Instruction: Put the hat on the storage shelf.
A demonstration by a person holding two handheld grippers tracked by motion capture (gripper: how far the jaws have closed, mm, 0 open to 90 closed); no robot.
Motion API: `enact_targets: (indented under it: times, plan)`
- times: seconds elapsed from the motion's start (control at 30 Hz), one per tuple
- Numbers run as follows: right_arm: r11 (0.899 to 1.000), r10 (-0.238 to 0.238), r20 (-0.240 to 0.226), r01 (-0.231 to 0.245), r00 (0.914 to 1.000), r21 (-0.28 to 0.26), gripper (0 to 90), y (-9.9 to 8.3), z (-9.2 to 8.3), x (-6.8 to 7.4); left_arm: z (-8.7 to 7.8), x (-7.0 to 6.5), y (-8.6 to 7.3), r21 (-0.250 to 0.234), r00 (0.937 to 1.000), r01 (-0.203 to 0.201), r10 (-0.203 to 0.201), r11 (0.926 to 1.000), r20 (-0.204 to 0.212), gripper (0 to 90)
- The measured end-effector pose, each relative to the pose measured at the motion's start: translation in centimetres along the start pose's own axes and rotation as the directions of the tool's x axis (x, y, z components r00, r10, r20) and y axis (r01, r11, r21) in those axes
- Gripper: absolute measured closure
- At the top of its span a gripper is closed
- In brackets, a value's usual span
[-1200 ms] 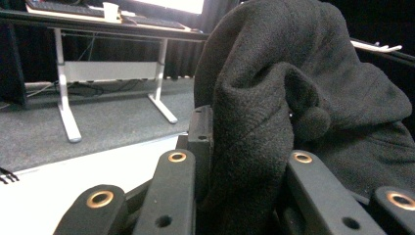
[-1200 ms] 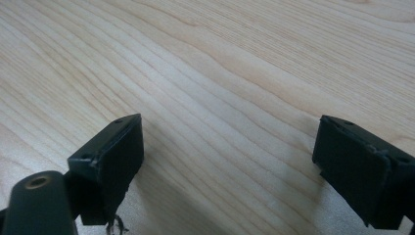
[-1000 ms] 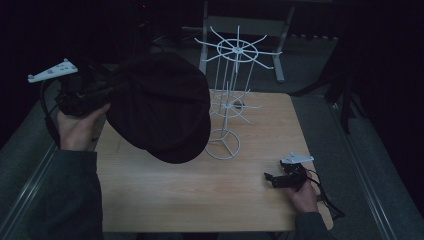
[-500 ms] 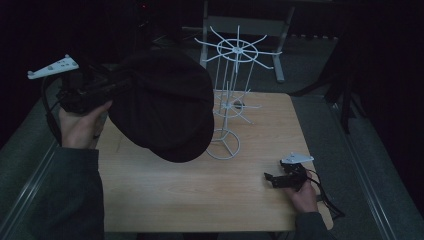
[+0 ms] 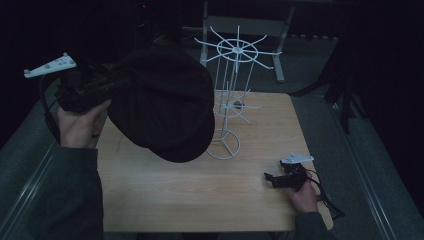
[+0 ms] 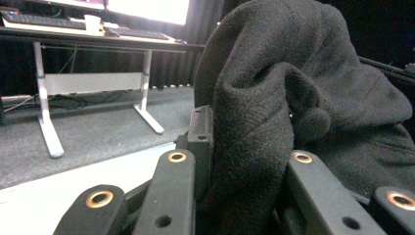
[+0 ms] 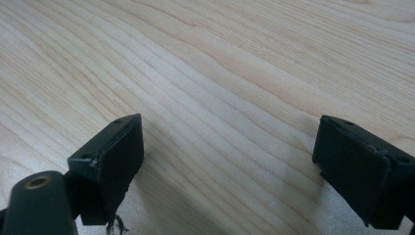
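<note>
A black cap (image 5: 165, 107) hangs in the air over the left half of the wooden table (image 5: 165, 200), held at its edge by my left gripper (image 5: 112, 82). In the left gripper view the dark cloth of the cap (image 6: 274, 117) is bunched between the two jaws, which are shut on it. A white wire hat stand (image 5: 231, 95) rises at the table's middle back, just right of the cap. My right gripper (image 5: 270, 177) rests low at the table's front right, open, with bare wood (image 7: 220, 98) between its fingers (image 7: 110, 156).
The stand's spoked top ring (image 5: 237, 49) and lower spokes (image 5: 235, 106) stick out sideways near the cap. A desk with white legs (image 6: 46, 122) stands beyond the table. Dark floor surrounds the table.
The left hand and the cap have drifted slightly; the right gripper has not moved.
</note>
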State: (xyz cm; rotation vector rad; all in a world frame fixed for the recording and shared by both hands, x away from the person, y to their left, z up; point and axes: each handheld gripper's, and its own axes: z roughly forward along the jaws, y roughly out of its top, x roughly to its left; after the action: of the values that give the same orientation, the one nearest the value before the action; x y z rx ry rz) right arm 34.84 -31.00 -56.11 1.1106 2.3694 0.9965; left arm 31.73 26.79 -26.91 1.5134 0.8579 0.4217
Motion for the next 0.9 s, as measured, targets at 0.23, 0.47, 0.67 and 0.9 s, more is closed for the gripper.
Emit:
enact_targets:
  times: [0.23,0.47,0.67,0.9]
  plan:
    - [1.0,0.0,0.0,0.0,1.0,0.0,11.6,0.0,0.0,0.0,0.0,-0.1,0.2,-0.02,0.9995,0.006,-0.006,0.9998,0.032,75.9]
    - [1.0,0.0,0.0,0.0,1.0,0.0,11.6,0.0,0.0,0.0,0.2,-0.5,0.7,-0.021,0.9993,-0.007,0.008,0.9997,0.037,75.8]
    - [1.0,0.0,0.0,0.0,1.0,0.0,11.6,0.0,0.0,0.0,0.3,-0.8,1.1,-0.027,0.9989,-0.012,0.014,0.9996,0.044,75.7]
    - [1.0,0.001,0.0,-0.001,1.0,-0.001,11.6,0.0,0.0,0.0,0.8,-1.2,1.7,-0.038,0.9978,-0.016,0.018,0.9992,0.063,75.7]
